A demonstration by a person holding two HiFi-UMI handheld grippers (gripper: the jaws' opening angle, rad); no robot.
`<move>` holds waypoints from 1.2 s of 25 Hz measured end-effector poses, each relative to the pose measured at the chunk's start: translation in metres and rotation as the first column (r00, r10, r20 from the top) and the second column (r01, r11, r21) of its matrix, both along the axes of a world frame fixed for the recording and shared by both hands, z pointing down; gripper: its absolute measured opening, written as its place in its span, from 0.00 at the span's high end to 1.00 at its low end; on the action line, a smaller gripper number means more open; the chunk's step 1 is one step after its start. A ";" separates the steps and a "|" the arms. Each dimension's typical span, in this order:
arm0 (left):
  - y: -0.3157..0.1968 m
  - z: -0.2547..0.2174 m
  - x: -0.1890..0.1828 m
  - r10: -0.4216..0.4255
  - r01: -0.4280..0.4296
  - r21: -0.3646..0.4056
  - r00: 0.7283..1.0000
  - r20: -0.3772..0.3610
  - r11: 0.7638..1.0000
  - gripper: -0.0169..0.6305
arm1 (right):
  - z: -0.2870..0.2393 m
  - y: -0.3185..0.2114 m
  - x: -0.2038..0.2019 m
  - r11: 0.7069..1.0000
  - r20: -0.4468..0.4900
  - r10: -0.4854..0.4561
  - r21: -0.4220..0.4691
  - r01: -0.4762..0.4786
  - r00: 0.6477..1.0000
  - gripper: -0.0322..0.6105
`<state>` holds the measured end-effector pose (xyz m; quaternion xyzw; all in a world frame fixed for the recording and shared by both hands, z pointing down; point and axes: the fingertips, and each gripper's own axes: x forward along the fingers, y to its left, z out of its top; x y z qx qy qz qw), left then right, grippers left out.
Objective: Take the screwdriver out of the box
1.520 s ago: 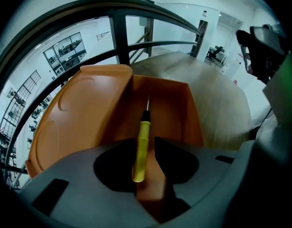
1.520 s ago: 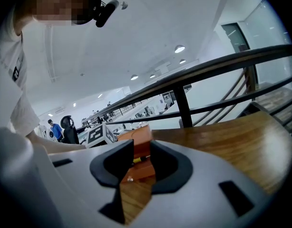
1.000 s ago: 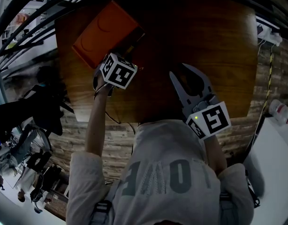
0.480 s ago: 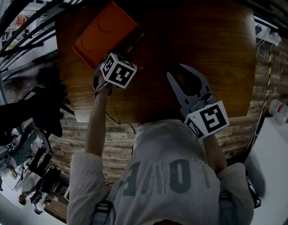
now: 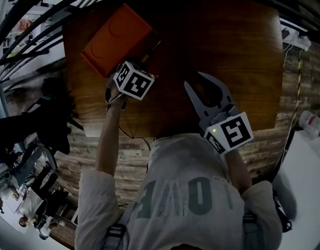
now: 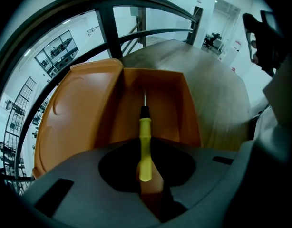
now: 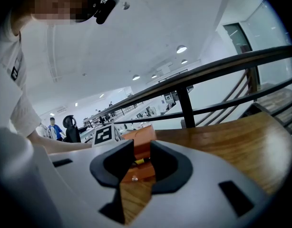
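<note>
An orange box [image 5: 115, 38] stands open at the far left of the round wooden table [image 5: 228, 46], its lid [image 6: 79, 108] thrown back to the left. My left gripper [image 6: 145, 148] points steeply down into the box and is shut on the yellow handle of the screwdriver [image 6: 144, 127]. The thin shaft runs forward over the box floor. In the head view only the gripper's marker cube [image 5: 133, 80] shows over the box edge. My right gripper [image 5: 201, 85] hovers over the table's near middle with a narrow gap between its jaws and nothing in them. It faces the box [image 7: 139, 137].
Black railings [image 5: 40, 20] curve round the table's far left side. A white surface at the right carries a white bottle [image 5: 310, 123], and a power strip [image 5: 298, 38] lies by the table's right edge. The floor is wood planks.
The left gripper's cube has edged slightly toward me. The right gripper has stayed where it was.
</note>
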<state>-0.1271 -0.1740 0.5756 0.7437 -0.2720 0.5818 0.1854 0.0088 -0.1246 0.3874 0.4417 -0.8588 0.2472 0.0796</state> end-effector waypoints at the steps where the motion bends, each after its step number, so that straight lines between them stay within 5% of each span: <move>1: 0.001 -0.002 0.000 0.000 0.000 0.005 1.000 -0.001 1.000 0.85 | -0.001 0.001 0.000 1.000 0.003 -0.001 0.002 0.001 1.000 0.79; 18: -0.012 -0.086 0.017 -0.050 0.074 0.184 0.990 -0.133 0.980 0.85 | -0.024 0.010 -0.002 0.997 -0.002 -0.012 0.078 0.012 1.000 0.79; 30: -0.014 -0.157 0.024 -0.180 0.304 0.370 0.926 -0.332 0.878 0.85 | -0.043 0.019 0.000 0.986 -0.035 -0.018 0.164 0.024 0.999 0.79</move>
